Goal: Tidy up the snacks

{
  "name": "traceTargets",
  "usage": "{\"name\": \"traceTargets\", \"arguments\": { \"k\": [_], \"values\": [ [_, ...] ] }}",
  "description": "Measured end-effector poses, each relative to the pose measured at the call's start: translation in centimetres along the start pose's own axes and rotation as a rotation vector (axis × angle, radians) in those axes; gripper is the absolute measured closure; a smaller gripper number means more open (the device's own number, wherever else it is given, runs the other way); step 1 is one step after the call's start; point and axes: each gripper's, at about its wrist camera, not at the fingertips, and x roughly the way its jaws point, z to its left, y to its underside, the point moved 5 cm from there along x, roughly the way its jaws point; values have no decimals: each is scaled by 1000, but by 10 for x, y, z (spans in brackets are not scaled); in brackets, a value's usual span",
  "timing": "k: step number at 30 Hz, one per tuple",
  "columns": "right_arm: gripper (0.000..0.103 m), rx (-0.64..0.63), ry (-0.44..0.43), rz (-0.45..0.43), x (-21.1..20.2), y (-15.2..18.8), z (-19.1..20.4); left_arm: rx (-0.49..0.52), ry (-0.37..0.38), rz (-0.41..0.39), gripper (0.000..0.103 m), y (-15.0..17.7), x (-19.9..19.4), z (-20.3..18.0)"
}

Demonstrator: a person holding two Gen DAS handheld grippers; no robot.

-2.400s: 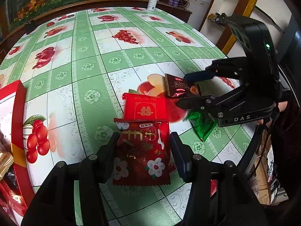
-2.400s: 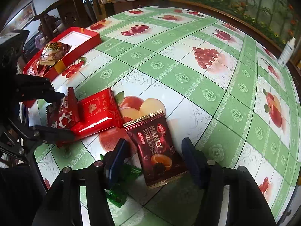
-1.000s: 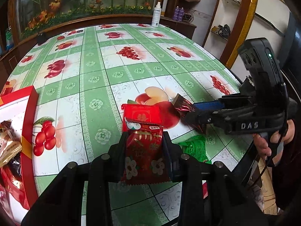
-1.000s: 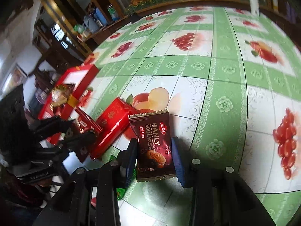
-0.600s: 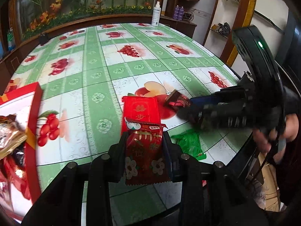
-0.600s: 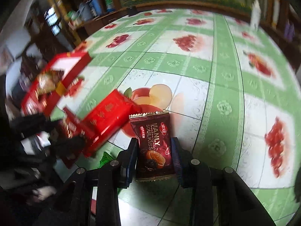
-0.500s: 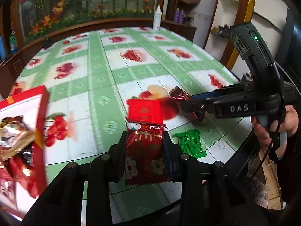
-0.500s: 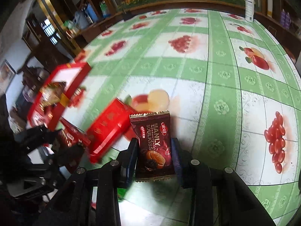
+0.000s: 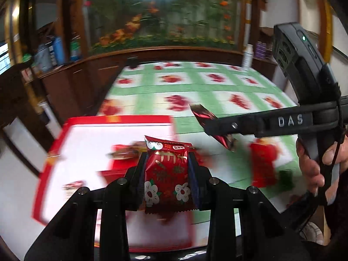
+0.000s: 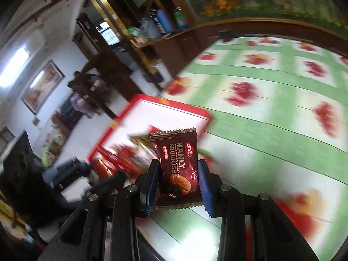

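My left gripper (image 9: pixel 167 174) is shut on a red snack packet with white flowers (image 9: pixel 167 174) and holds it in the air over the red-rimmed white box (image 9: pixel 91 134). My right gripper (image 10: pixel 178 174) is shut on a dark brown "Manly Soulkiss" biscuit packet (image 10: pixel 177 165), also in the air, near the box's (image 10: pixel 169 108) corner. In the left wrist view the right gripper (image 9: pixel 217 128) reaches in from the right with the brown packet (image 9: pixel 204 115). Blurred snacks lie in the box (image 9: pixel 124 150).
A flat red packet (image 9: pixel 263 163) and a green packet (image 9: pixel 285 178) lie blurred on the green-and-white fruit-print tablecloth (image 9: pixel 195 87) to the right. A white bottle (image 9: pixel 248 55) stands at the table's far edge. Dark wooden cabinets line the left side (image 10: pixel 130 65).
Both grippers have lifted their packets off the table and swung left toward the red box. The view is blurred by the motion.
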Motion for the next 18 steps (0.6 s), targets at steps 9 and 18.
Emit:
{"name": "traceTargets", "arguments": {
  "k": [9, 18],
  "values": [
    [55, 50, -173, -68, 65, -44, 63, -142, 39, 4, 61, -6, 14, 67],
    [51, 57, 7, -124, -4, -10, -15, -150, 64, -9, 57, 7, 9, 52]
  ]
}}
